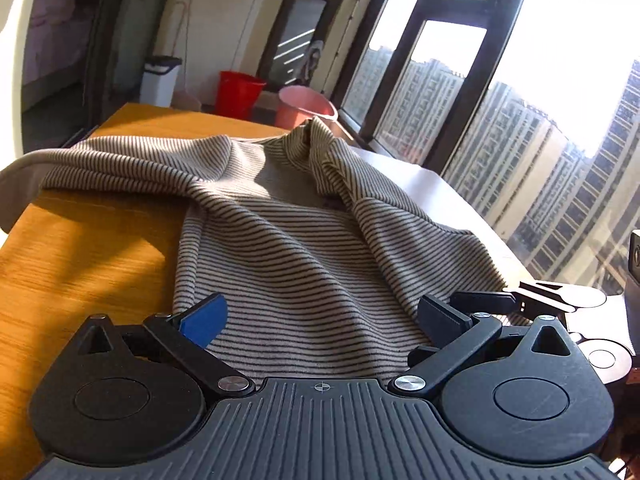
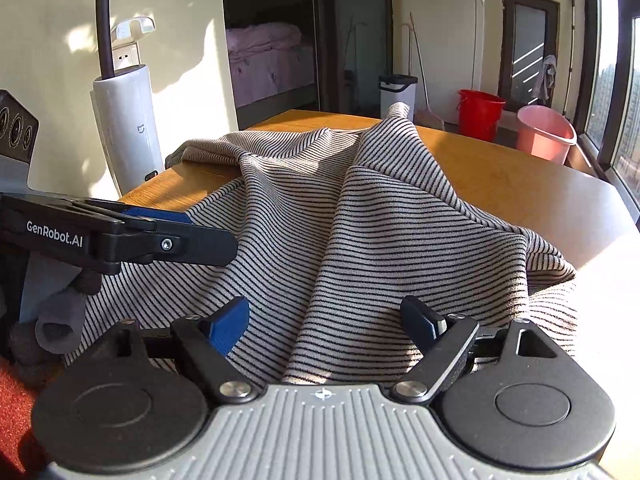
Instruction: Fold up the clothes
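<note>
A beige shirt with thin dark stripes (image 1: 288, 240) lies crumpled on the wooden table (image 1: 80, 248). Its near hem reaches the table's front edge. My left gripper (image 1: 320, 316) is open, its jaws spread wide over the near hem, with cloth between them but not pinched. My right gripper (image 2: 332, 320) is also open over the same hem (image 2: 340, 272), further right. The left gripper shows from the side in the right wrist view (image 2: 192, 240). The right gripper's fingers show at the right edge of the left wrist view (image 1: 520, 300).
A red bucket (image 1: 239, 94), a pink bucket (image 1: 306, 106) and a white bin (image 1: 160, 80) stand on the floor beyond the table. A white appliance (image 2: 124, 128) stands at the table's left. Windows (image 1: 540, 140) run along the right.
</note>
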Available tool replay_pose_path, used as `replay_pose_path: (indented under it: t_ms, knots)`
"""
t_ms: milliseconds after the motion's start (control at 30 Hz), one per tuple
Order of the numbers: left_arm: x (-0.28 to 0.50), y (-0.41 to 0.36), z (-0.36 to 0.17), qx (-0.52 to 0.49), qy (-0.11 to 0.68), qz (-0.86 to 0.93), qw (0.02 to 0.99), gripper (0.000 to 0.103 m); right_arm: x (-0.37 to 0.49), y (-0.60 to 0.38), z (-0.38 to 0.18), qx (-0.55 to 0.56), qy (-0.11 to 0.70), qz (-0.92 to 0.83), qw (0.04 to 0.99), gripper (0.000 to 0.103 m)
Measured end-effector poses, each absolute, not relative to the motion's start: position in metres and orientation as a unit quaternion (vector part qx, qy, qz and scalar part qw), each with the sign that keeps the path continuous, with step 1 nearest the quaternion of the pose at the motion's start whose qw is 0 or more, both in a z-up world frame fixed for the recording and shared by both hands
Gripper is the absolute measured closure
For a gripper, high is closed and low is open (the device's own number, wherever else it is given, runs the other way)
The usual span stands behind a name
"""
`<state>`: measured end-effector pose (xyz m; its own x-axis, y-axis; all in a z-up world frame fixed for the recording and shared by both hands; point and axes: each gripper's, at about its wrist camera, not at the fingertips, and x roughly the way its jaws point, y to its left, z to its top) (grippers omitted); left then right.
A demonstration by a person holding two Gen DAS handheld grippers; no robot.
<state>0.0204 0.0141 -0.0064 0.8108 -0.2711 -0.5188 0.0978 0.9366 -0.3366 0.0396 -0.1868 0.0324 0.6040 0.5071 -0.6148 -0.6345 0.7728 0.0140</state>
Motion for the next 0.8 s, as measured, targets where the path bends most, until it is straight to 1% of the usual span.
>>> replay_pose_path:
  t_ms: [33, 100, 200, 300, 333, 367, 400, 467, 567, 600, 633, 667, 733, 800]
  knots:
    - [0.022, 0.017, -0.001, -0.149, 0.282, -0.096, 0.943, 0.000, 0.036, -0.187, 0.034, -0.108, 0.307, 0.318, 0.890, 0.020]
    - [0.027, 0.023, 0.011, -0.151, 0.257, -0.089, 0.950, 0.000, 0.035, -0.182, 0.043, -0.125, 0.278, 0.311, 0.900, 0.020]
    - [0.046, 0.022, 0.023, -0.146, 0.232, -0.079, 0.958, 0.000, 0.050, -0.160, 0.053, -0.175, 0.243, 0.289, 0.909, 0.020]
    - [0.063, 0.020, 0.018, -0.159, 0.218, -0.066, 0.961, 0.000, 0.077, -0.138, 0.040, -0.223, 0.252, 0.272, 0.902, 0.020]
    - [0.066, 0.020, 0.014, -0.167, 0.219, -0.066, 0.959, 0.000, 0.084, -0.134, 0.034, -0.242, 0.256, 0.266, 0.897, 0.029]
    - [0.067, 0.021, 0.008, -0.176, 0.222, -0.069, 0.956, 0.000, 0.090, -0.133, 0.029, -0.262, 0.255, 0.262, 0.893, 0.058]
    - [0.068, 0.021, 0.003, -0.183, 0.226, -0.075, 0.954, 0.000, 0.094, -0.135, 0.029, -0.276, 0.251, 0.260, 0.891, 0.067]
    - [0.065, 0.022, -0.007, -0.186, 0.228, -0.085, 0.952, 0.000, 0.106, -0.146, 0.042, -0.279, 0.241, 0.253, 0.894, 0.090]
    - [0.062, 0.024, -0.012, -0.186, 0.222, -0.073, 0.954, 0.000, 0.135, -0.168, 0.068, -0.305, 0.197, 0.175, 0.915, 0.096]
    - [0.063, 0.024, -0.013, -0.186, 0.223, -0.069, 0.955, 0.000, 0.146, -0.177, 0.074, -0.318, 0.183, 0.141, 0.920, 0.097]
    - [0.063, 0.023, -0.015, -0.184, 0.226, -0.066, 0.954, 0.000, 0.160, -0.187, 0.077, -0.322, 0.178, 0.108, 0.924, 0.102]
    - [0.065, 0.023, -0.016, -0.184, 0.231, -0.066, 0.953, 0.000, 0.175, -0.198, 0.080, -0.322, 0.176, 0.074, 0.927, 0.103]
    - [0.069, 0.022, -0.018, -0.183, 0.245, -0.070, 0.949, 0.000, 0.202, -0.224, 0.081, -0.288, 0.202, 0.042, 0.935, 0.103]
    - [0.071, 0.022, -0.020, -0.185, 0.256, -0.068, 0.946, 0.000, 0.217, -0.248, 0.081, -0.229, 0.233, 0.024, 0.945, 0.103]
